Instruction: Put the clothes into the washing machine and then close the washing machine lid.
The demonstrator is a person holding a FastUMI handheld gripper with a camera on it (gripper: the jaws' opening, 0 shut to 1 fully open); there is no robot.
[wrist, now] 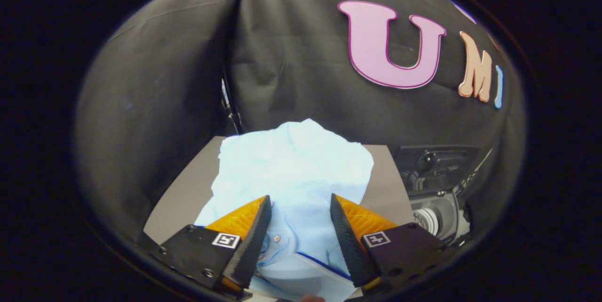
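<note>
Gripper view shows the gripper with fingers spread apart, straddling a crumpled pale-blue cotton shirt on the grey tabletop, apparently poised to pinch it.

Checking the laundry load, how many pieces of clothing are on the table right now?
1. A light blue shirt lies on the grey table, its collar end between the open tongs, the rest beyond them. More could be hidden under it.
</note>
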